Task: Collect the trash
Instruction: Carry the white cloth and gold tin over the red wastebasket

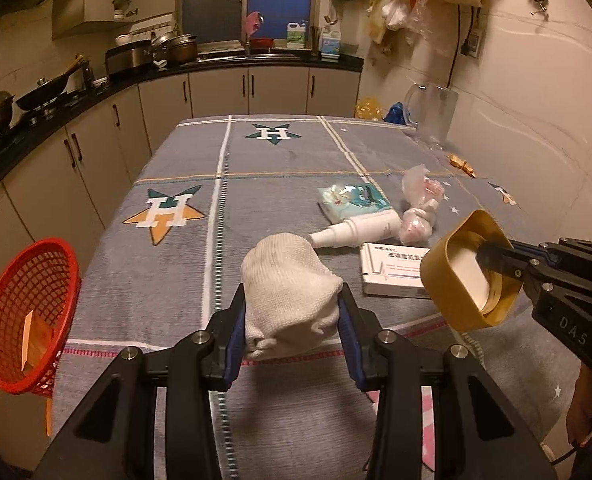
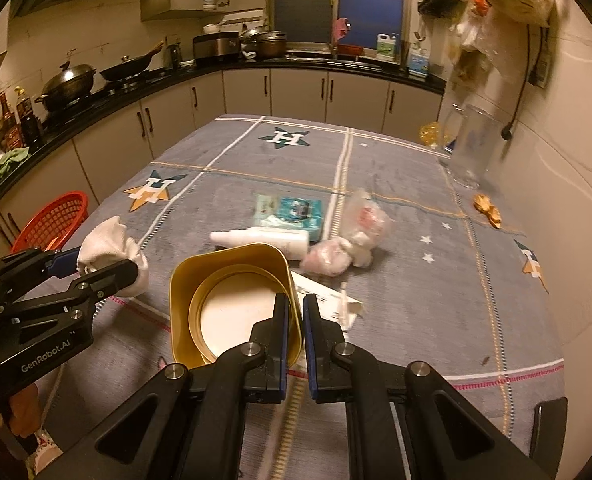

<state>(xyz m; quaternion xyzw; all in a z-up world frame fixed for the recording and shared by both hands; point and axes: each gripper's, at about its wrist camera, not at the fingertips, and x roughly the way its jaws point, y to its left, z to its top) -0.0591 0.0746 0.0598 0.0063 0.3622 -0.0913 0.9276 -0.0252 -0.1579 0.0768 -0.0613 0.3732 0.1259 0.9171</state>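
My left gripper (image 1: 292, 312) is shut on a white knitted sock (image 1: 288, 284) and holds it above the table's near edge; the sock also shows in the right wrist view (image 2: 110, 246). My right gripper (image 2: 294, 312) is shut on the rim of a gold tin lid (image 2: 232, 300), lifted above the table; the lid also shows in the left wrist view (image 1: 461, 276). On the grey cloth lie a white spray bottle (image 1: 355, 232), a tissue pack (image 1: 351, 200), a white medicine box (image 1: 391, 276) and a crumpled plastic bag (image 1: 419, 204).
A red mesh basket (image 1: 28, 312) with a piece of paper inside hangs off the table's left side. A clear plastic jug (image 1: 431, 112) stands at the far right by the wall. Orange peel (image 1: 461, 165) lies near the wall. Kitchen counters run along the left and back.
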